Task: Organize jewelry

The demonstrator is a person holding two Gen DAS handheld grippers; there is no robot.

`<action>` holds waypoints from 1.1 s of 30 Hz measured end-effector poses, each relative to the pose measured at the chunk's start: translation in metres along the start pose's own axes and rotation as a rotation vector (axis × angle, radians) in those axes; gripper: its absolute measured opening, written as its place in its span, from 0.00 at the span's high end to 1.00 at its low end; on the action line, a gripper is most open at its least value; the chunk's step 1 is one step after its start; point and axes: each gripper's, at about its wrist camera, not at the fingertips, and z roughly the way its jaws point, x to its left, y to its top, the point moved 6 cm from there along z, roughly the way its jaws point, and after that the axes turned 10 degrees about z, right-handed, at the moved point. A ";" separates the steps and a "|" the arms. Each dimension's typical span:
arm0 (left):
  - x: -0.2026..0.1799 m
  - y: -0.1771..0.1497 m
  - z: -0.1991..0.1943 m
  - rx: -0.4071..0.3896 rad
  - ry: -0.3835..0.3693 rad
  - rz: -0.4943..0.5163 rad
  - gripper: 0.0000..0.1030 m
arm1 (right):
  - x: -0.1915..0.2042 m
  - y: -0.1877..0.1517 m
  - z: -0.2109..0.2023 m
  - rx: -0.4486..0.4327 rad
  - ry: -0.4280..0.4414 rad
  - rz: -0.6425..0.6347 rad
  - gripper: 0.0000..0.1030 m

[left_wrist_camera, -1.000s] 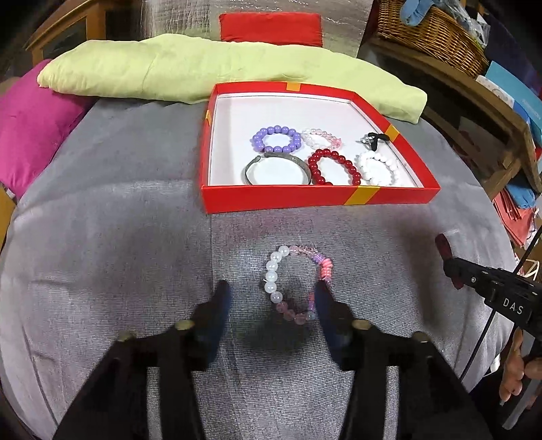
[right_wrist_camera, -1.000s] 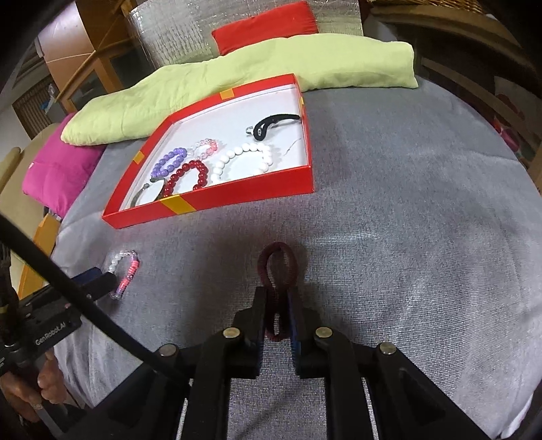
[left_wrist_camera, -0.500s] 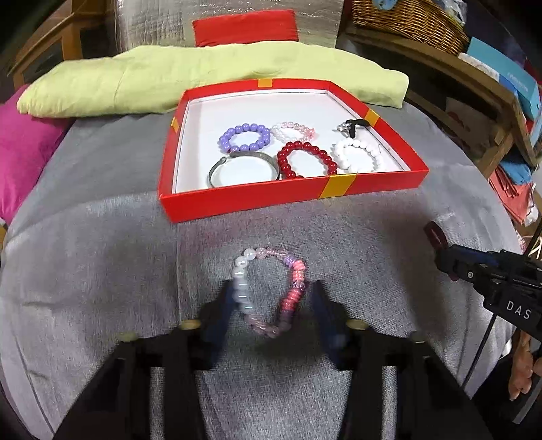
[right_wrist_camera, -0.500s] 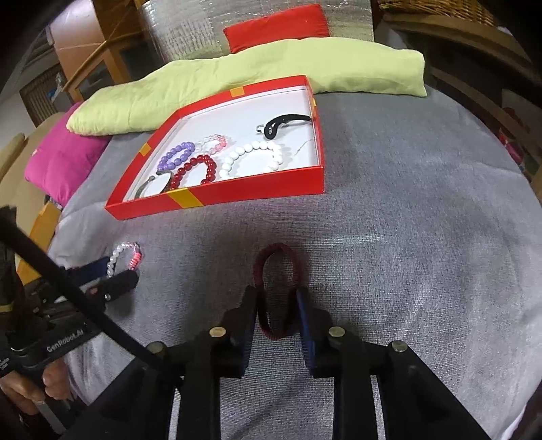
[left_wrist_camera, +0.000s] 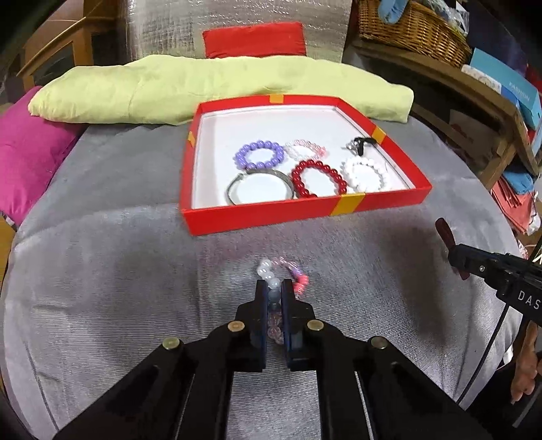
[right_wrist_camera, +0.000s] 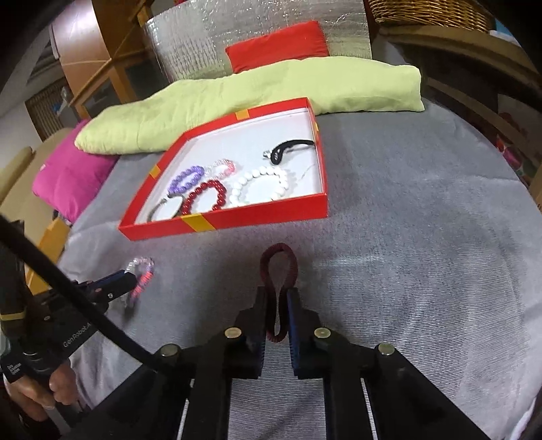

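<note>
My left gripper (left_wrist_camera: pixel 273 287) is shut on a white, pink and purple beaded bracelet (left_wrist_camera: pixel 283 274) above the grey cushion, in front of the red box (left_wrist_camera: pixel 305 210). The bracelet also shows in the right wrist view (right_wrist_camera: pixel 142 274). My right gripper (right_wrist_camera: pixel 278 298) is shut on a dark red band (right_wrist_camera: pixel 279 270), squeezed to a narrow loop. The red box (right_wrist_camera: pixel 223 223) holds a purple bracelet (left_wrist_camera: pixel 259 155), a pale pink one (left_wrist_camera: pixel 306 149), a red one (left_wrist_camera: pixel 318 177), a white one (left_wrist_camera: pixel 366 171), a silver bangle (left_wrist_camera: pixel 259 186) and a black piece (left_wrist_camera: pixel 360 144).
A lime green pillow (left_wrist_camera: pixel 203 88) lies behind the box, a magenta cushion (left_wrist_camera: pixel 27 159) at the left, a small red cushion (left_wrist_camera: pixel 254 39) at the back. A wicker basket (left_wrist_camera: pixel 413 27) and wooden shelf stand at the right. The right gripper shows at the edge of the left wrist view (left_wrist_camera: pixel 454 243).
My left gripper has shut on the beaded bracelet that lay between its open fingers. My right gripper briefly loosened, then shut again on the dark red band and moved nearer the box.
</note>
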 end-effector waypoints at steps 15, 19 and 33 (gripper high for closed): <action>-0.016 -0.010 -0.020 -0.042 0.054 0.008 0.93 | 0.021 -0.004 0.015 0.003 0.022 -0.027 0.89; -0.021 -0.010 -0.021 -0.043 0.042 0.018 0.93 | 0.024 -0.005 0.018 -0.011 0.017 -0.054 0.89; -0.002 -0.013 -0.020 -0.019 0.018 -0.039 0.93 | 0.020 -0.003 0.019 -0.041 -0.013 -0.066 0.89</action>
